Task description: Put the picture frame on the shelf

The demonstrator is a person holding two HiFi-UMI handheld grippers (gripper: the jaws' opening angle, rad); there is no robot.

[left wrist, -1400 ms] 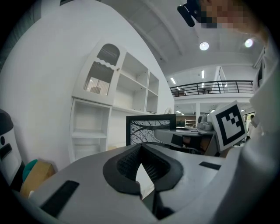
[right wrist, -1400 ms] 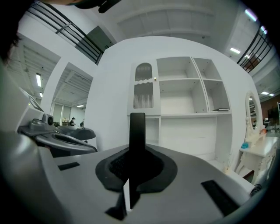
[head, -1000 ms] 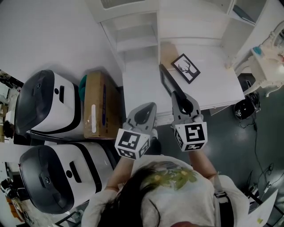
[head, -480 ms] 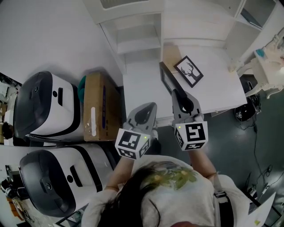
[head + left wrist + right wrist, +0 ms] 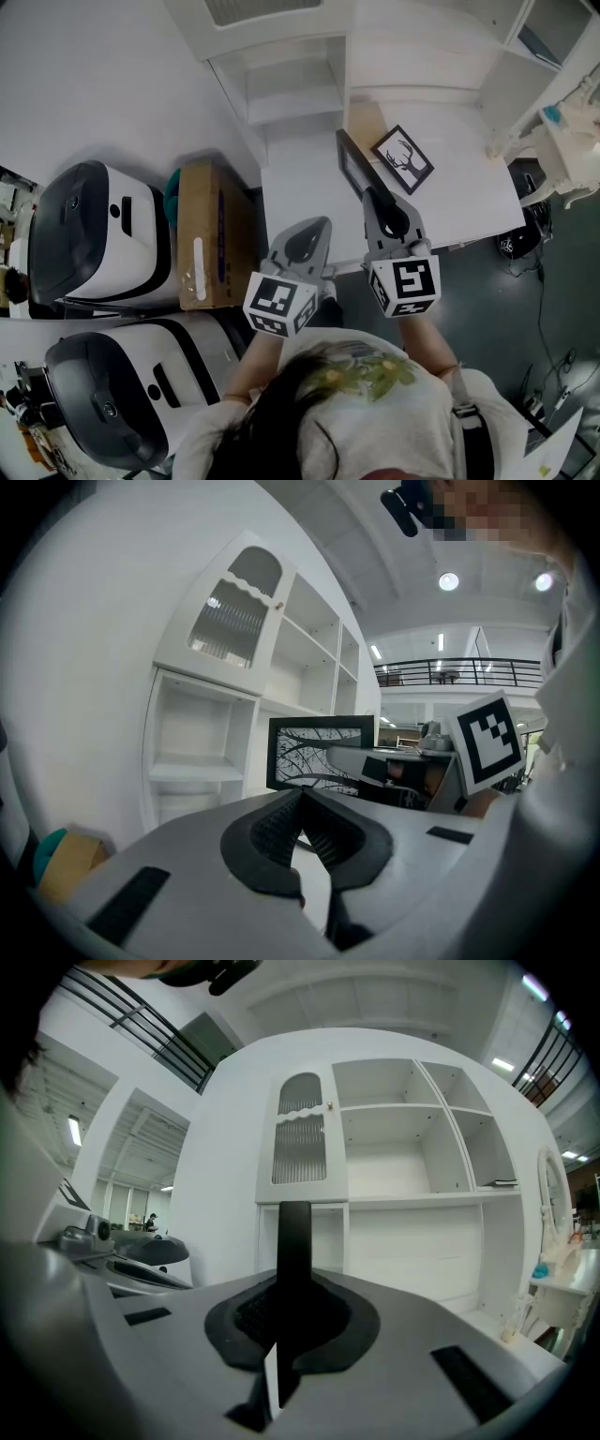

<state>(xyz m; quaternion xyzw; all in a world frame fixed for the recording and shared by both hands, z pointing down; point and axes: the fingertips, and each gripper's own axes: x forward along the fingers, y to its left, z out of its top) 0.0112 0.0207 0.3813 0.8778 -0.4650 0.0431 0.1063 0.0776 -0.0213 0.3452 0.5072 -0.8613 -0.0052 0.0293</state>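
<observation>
Two grippers out front: right gripper [image 5: 377, 201] clamped on one edge of picture frame [image 5: 352, 167], held upright and edge-on, sticking out at 12 o'clock over table [image 5: 291, 187]. left gripper [image 5: 321, 229] pressed together, nothing in it, alongside at 9 o'clock. shelf [image 5: 286, 80] ahead at 11 o'clock, well apart. Carry level with a firm squeeze, no twisting. Aim for an open compartment, pass clear of small picture [image 5: 403, 155] lying flat at 1 o'clock. Set base down first, lean back, then release.

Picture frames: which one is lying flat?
The small frame, flat on the white table. The other frame stands up on its edge, held in the right gripper's jaws.
</observation>
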